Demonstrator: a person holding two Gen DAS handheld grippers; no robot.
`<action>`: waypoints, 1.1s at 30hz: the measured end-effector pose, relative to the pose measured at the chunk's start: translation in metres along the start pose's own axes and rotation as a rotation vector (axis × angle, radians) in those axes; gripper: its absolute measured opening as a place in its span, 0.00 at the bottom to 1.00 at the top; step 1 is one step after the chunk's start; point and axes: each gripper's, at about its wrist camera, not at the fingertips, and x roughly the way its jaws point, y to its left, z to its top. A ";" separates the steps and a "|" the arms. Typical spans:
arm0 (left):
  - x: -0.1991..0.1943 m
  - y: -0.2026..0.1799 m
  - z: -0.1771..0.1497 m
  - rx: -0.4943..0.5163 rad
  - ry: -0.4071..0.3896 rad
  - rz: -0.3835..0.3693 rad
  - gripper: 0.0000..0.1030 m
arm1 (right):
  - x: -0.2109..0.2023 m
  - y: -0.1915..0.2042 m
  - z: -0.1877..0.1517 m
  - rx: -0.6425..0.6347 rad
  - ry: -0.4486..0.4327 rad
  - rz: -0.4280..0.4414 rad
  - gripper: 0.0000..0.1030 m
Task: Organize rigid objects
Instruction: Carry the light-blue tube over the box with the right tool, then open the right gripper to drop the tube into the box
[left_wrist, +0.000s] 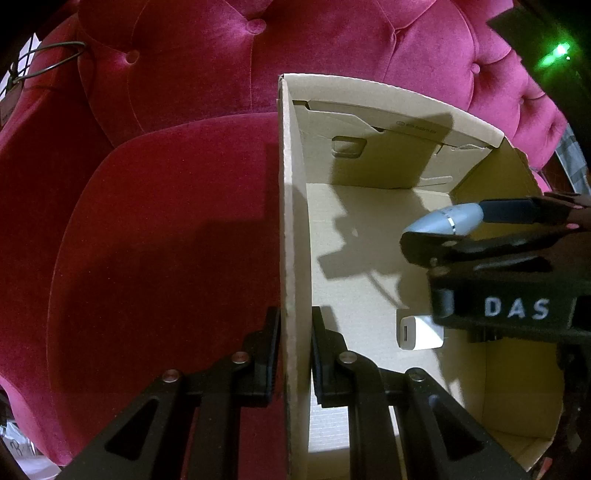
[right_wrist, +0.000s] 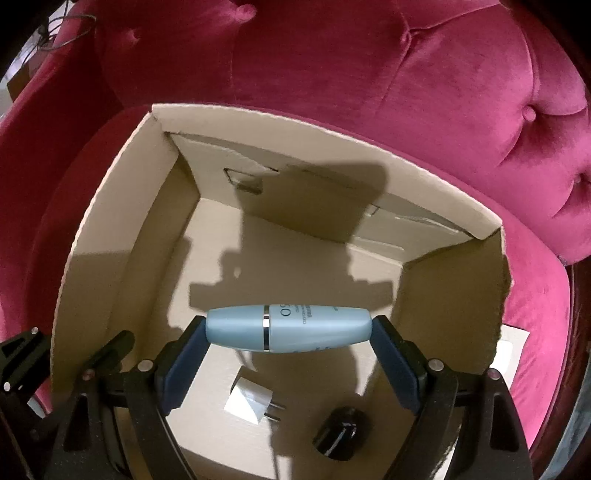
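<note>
Clamping the cardboard box's (left_wrist: 291, 258) left wall, my left tongs (left_wrist: 293, 354) had their pads pressed together on it. My right tongs (right_wrist: 288, 330) gripped the pale blue bottle (right_wrist: 288, 328) end to end, lying level above the box floor. Below lay a white plug adapter (right_wrist: 247, 404) and a black cap (right_wrist: 338, 428). Beyond sat the pink tufted armchair (right_wrist: 443, 74).

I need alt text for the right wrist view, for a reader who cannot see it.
The right gripper holds a pale blue bottle sideways by its two ends, above an open cardboard box on a pink velvet armchair. On the box floor lie a white plug adapter and a small black object.
</note>
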 end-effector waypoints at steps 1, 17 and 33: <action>0.000 0.000 0.000 0.001 0.000 0.000 0.16 | 0.002 0.002 0.000 -0.002 0.004 0.000 0.88; 0.000 -0.001 0.001 -0.001 0.001 -0.003 0.16 | 0.029 0.000 0.003 0.020 0.059 0.018 0.88; -0.001 -0.001 0.000 -0.001 0.001 -0.004 0.16 | 0.019 -0.006 0.005 -0.004 0.040 0.012 0.88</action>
